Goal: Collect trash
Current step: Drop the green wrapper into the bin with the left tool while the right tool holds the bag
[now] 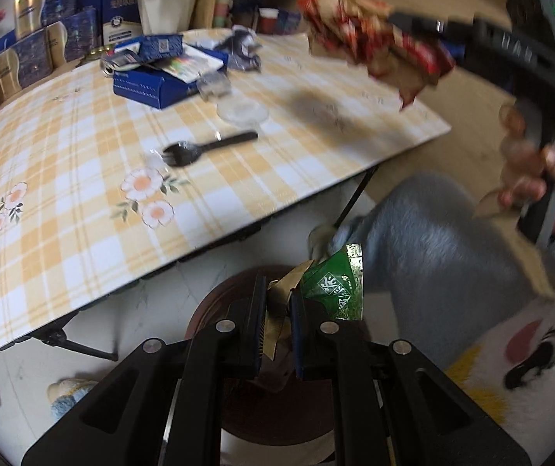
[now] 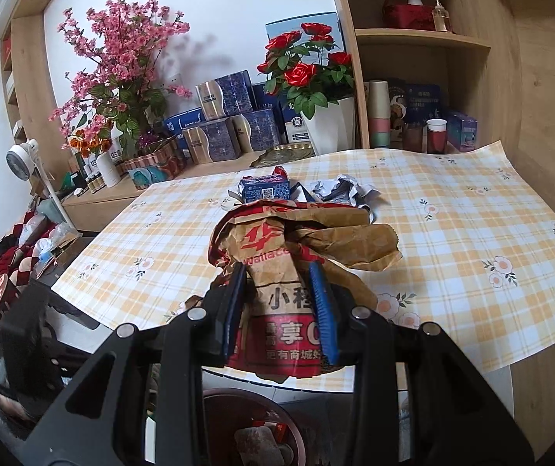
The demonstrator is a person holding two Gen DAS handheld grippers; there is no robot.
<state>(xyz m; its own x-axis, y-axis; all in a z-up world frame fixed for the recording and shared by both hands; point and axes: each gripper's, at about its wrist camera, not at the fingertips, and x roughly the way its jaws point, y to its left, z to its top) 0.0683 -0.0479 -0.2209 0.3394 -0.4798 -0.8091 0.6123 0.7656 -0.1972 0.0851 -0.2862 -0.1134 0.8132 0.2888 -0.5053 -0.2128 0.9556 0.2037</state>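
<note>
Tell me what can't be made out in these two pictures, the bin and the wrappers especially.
- Round dark bin: left wrist view, the left gripper covers most of it; contents unclear.
- Green wrapper: its print is too small to read.
- Paper bag in the right gripper: blurred in the left wrist view, and hides the table pile behind it in the right wrist view.
- Black fork: motion-blurred.

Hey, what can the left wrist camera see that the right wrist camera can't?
Only the left wrist view shows the black fork on the table, the green wrapper pinched in the left tool, and the person's hand on the right tool's grip. Only the right wrist view shows the pink blossoms and white fan. Both show the checked tablecloth, paper bag, blue box, red bin.
</note>
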